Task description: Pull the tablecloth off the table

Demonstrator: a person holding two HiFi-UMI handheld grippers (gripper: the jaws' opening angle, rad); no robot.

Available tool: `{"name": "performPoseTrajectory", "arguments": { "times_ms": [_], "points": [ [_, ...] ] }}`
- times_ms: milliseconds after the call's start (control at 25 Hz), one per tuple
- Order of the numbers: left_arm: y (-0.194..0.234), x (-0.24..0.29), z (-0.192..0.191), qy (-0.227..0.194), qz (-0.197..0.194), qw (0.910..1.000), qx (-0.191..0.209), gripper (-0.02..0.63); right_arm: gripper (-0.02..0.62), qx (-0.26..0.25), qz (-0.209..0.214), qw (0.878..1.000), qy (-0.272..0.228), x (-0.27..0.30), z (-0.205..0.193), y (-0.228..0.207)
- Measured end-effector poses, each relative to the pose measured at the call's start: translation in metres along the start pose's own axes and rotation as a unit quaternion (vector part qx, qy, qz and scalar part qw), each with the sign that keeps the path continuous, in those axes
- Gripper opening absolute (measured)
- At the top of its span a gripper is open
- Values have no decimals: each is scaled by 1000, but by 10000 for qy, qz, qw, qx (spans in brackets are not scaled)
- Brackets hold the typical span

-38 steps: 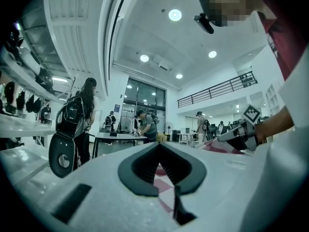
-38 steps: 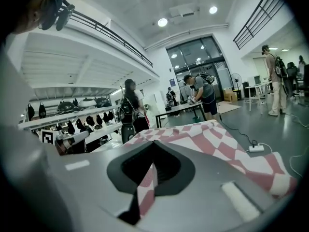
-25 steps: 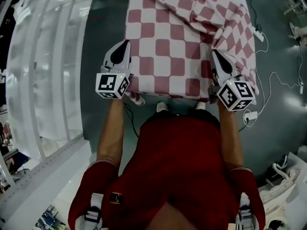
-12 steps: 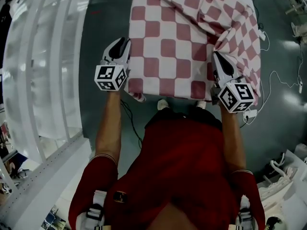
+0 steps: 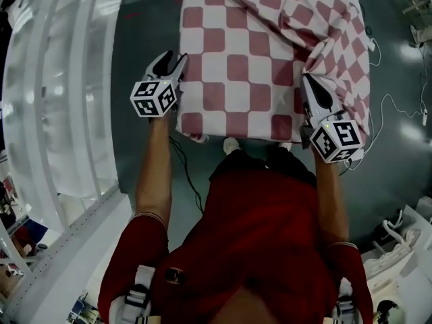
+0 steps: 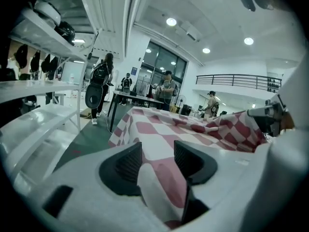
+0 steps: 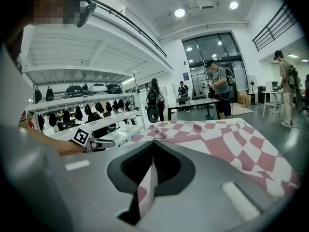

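Note:
The red-and-white checked tablecloth covers the table ahead of me, rumpled into folds along its right side. My left gripper is at the cloth's near left edge. Its jaws are opening, and in the left gripper view a fold of cloth lies loose between the pads with a gap on both sides. My right gripper is at the near right corner. It is shut on a thin edge of the tablecloth, which stands pinched between its closed jaws.
White shelving runs along the left. Cables and a power strip lie on the dark floor to the right. The person's feet are at the table's near edge. Several people stand by tables in the background.
The left gripper's jaws have parted and let go of the cloth edge, and the gripper has drifted slightly left and forward. The right gripper stays shut on the cloth.

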State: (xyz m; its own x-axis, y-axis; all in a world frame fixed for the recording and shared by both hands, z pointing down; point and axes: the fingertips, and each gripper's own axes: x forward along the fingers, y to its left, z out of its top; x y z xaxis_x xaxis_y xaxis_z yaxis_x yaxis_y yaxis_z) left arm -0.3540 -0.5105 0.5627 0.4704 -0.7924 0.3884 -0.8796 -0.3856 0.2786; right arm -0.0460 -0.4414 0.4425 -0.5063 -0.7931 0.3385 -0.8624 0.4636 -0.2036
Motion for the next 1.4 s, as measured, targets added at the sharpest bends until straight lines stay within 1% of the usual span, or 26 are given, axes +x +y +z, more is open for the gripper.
{"name": "performPoseTrajectory", "arguments": {
  "times_ms": [160, 320, 440, 640, 760, 800, 880, 920, 1080, 1160, 1320, 1400],
  "points": [
    [7, 5, -9, 334, 92, 9993, -161, 212, 14, -37, 10, 10000, 32, 1, -1, 1],
    [8, 11, -21, 745, 54, 9969, -253, 224, 14, -106, -1, 9999, 58, -2, -1, 0],
    [11, 16, -27, 951, 28, 9946, -418, 225, 14, -120, -4, 9999, 42, -3, 0, -1],
    [16, 21, -37, 1176, -30, 9901, -763, 225, 14, -112, 10, 9999, 41, -4, 0, -3],
    [14, 23, -38, 1174, -110, 9891, -882, 219, 14, -102, 17, 9999, 41, -4, -1, -3],
    [12, 23, -38, 1161, -148, 9891, -896, 203, 14, -103, 22, 9999, 44, -4, -1, -4],
    [7, 23, -38, 1146, -205, 9895, -861, 155, 14, -103, 26, 9999, 53, -3, -2, -4],
    [5, 23, -37, 1147, -204, 9898, -820, 143, 14, -96, 26, 9999, 55, -3, -3, -4],
    [3, 23, -36, 1135, -103, 9912, -666, 131, 14, -45, 26, 10000, 44, -3, -4, -5],
    [4, 21, -34, 1114, 29, 9924, -519, 111, 14, -18, 25, 10000, 32, -3, -4, -5],
    [9, 17, -30, 1096, 394, 9930, -213, 28, 14, 30, 39, 10000, 6, -4, -4, -7],
    [7, 16, -28, 1108, 461, 9927, -107, 8, 14, 55, 37, 10000, -7, -5, -4, -8]
  ]
}}
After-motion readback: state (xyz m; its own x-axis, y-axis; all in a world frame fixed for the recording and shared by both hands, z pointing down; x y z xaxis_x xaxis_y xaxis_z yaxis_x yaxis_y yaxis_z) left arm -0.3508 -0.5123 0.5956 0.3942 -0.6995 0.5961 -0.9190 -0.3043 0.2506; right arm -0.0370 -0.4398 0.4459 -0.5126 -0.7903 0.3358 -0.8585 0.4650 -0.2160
